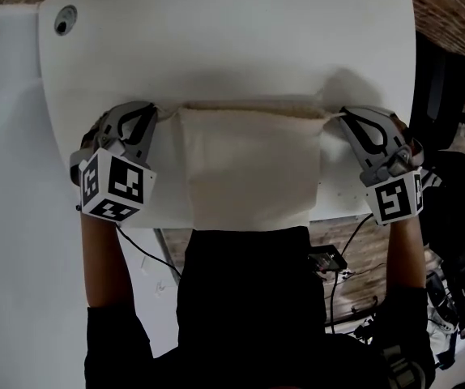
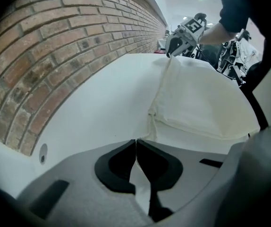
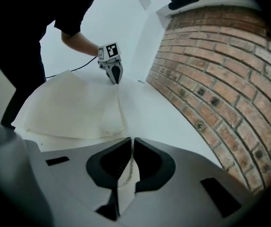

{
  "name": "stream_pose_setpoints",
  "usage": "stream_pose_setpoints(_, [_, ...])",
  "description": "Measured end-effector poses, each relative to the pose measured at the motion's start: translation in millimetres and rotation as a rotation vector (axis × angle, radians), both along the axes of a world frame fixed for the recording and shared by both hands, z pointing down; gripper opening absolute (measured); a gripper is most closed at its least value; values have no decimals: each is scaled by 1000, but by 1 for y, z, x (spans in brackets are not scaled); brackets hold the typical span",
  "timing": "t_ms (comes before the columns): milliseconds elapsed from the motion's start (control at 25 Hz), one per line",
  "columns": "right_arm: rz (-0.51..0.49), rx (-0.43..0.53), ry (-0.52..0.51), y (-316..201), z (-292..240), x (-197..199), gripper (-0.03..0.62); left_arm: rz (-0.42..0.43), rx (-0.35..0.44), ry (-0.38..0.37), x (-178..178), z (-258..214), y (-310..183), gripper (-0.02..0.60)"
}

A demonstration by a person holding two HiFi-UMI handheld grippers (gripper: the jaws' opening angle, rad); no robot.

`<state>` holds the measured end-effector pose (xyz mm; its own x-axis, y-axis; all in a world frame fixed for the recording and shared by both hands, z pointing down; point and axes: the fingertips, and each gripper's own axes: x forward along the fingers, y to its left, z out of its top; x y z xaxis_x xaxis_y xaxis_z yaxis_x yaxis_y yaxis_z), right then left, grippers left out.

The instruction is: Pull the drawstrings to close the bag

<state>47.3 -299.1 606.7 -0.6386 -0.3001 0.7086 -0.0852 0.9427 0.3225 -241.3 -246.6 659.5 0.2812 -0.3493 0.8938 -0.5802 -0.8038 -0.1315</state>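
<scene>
The cream drawstring bag (image 1: pixel 249 168) lies flat on the white counter (image 1: pixel 216 39). The left gripper (image 1: pixel 158 114) has its jaws pinched on the left drawstring (image 2: pixel 148 129), and the right gripper (image 1: pixel 338 114) on the right drawstring (image 3: pixel 130 171). The mouth looks uncinched, so the outward pull remains.

Left gripper (image 1: pixel 158 116), right gripper (image 1: pixel 342 116): jaws together.
</scene>
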Motion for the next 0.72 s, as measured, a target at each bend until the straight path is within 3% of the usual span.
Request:
stream_pose_setpoints(320, [54,18,-203,11,-27,-8,25,-56,-23,69,-2,1,-2,20])
stream_pose_setpoints(480, [109,-9,-323,18,-40,-13,25,-144,52,122,-5,0,-2,20])
stream_pose_setpoints(720, [255,76,-369,28,-64,-16,23,-284,185,171,-15,0,-3,20])
